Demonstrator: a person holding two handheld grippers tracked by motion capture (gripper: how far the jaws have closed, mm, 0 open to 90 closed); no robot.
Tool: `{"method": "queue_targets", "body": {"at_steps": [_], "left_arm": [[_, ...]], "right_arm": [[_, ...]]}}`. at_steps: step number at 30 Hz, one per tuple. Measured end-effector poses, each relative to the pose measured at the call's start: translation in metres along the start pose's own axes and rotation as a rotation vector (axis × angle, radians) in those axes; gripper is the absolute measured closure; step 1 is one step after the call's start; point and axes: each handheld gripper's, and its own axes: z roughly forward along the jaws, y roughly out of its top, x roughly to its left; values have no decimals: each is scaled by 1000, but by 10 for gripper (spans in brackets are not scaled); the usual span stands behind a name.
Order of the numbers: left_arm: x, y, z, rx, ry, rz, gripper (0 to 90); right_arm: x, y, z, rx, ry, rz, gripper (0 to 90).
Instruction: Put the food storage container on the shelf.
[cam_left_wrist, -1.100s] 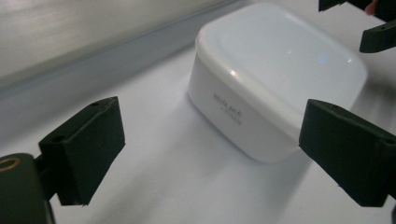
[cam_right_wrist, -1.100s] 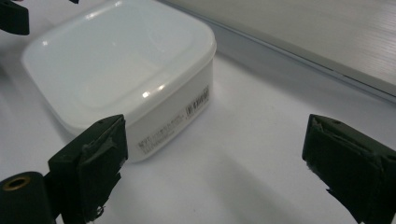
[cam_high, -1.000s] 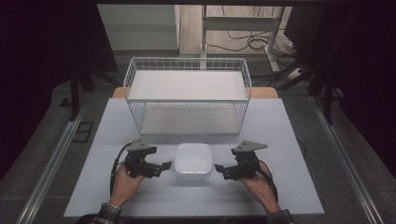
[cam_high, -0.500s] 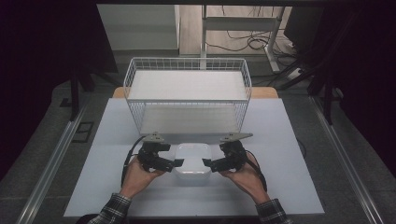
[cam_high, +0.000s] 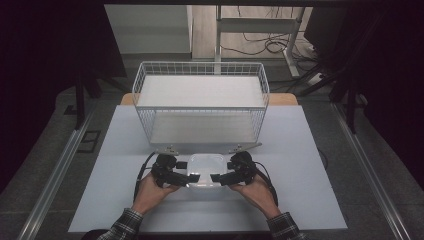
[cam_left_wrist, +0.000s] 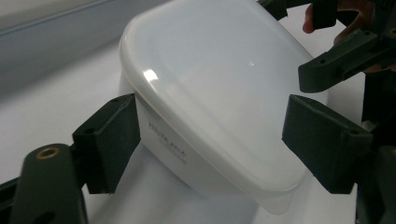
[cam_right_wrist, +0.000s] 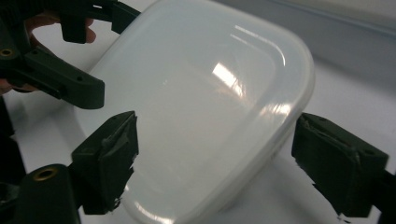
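**Both claws closing in on the lidded box**

The box (cam_high: 206, 169), white and translucent with its lid on, sits on the table (cam_high: 310, 165) just at 6 o'clock of the wire basket (cam_high: 200, 102). The left gripper (cam_high: 192, 178) straddles its 9 o'clock end and the right gripper (cam_high: 216, 178) its 3 o'clock end. Both claws are spread wide: in the left gripper view one jaw touches the box wall and the other stands off; in the right gripper view one jaw lies against the rim, the other clear.

The smooth, rounded walls could let the box slip or tip if one side clamps first, or if the jaws catch only the lid's rim.

A second ago the grippers lay well apart from the box; they have since moved in around it.
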Motion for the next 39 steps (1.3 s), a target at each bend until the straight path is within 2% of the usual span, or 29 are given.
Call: {"method": "queue_targets", "body": {"at_steps": [1, 2, 3, 5, 7, 8, 9, 10, 11, 12, 14, 15, 16, 17, 19, 21, 25, 34, 39], "left_arm": [[1, -3, -4, 3, -20, -31, 274], [1, -3, -4, 3, -20, -31, 306], [1, -4, -6, 2, -27, -47, 306], [-2, -7, -11, -8, -19, -61, 371], [-5, -7, -15, -18, 1, -58, 476], [-5, -8, -17, -20, 2, -62, 507], [-5, -9, -18, -38, -1, -86, 553], [-5, -9, -18, -38, -1, -86, 581], [-5, -10, -20, -66, 1, -106, 613], [-5, -10, -20, -66, 1, -106, 645], [-7, -9, -23, -89, 10, -111, 680], [-8, -9, -24, -108, 23, -105, 736], [-8, -9, -24, -108, 23, -105, 776], [-9, -10, -24, -118, 34, -102, 776], [-10, -9, -23, -126, 52, -101, 802], [-9, -9, -24, -129, 58, -96, 803], [-11, -5, -29, -149, 58, -89, 805], [-16, 4, -38, -165, 77, -64, 805], [-18, 14, -51, -194, 89, -50, 805]], "right_arm": [[-1, -2, -4, 5, 15, 28, 232], [-1, -2, -4, 5, 15, 28, 232], [-3, -4, -6, 5, 27, 48, 266], [-5, -7, -10, -1, 44, 86, 342], [-5, -9, -17, -28, 23, 103, 480], [-5, -9, -19, -34, 15, 102, 502], [-3, -10, -22, -38, 8, 105, 541], [-3, -10, -22, -38, 8, 105, 541], [-3, -12, -25, -61, 2, 131, 608], [-3, -12, -25, -61, 2, 131, 608], [-3, -12, -29, -90, -7, 144, 675], [-2, -11, -32, -112, -37, 135, 722], [-2, -11, -32, -112, -37, 135, 722], [-1, -11, -34, -125, -49, 134, 759], [1, -11, -34, -136, -89, 92, 769], [3, -12, -33, -144, -107, 90, 770], [6, -10, -36, -175, -105, 75, 771], [11, 0, -45, -209, -111, 37, 772], [17, 14, -53, -242, -112, 1, 774]]}}
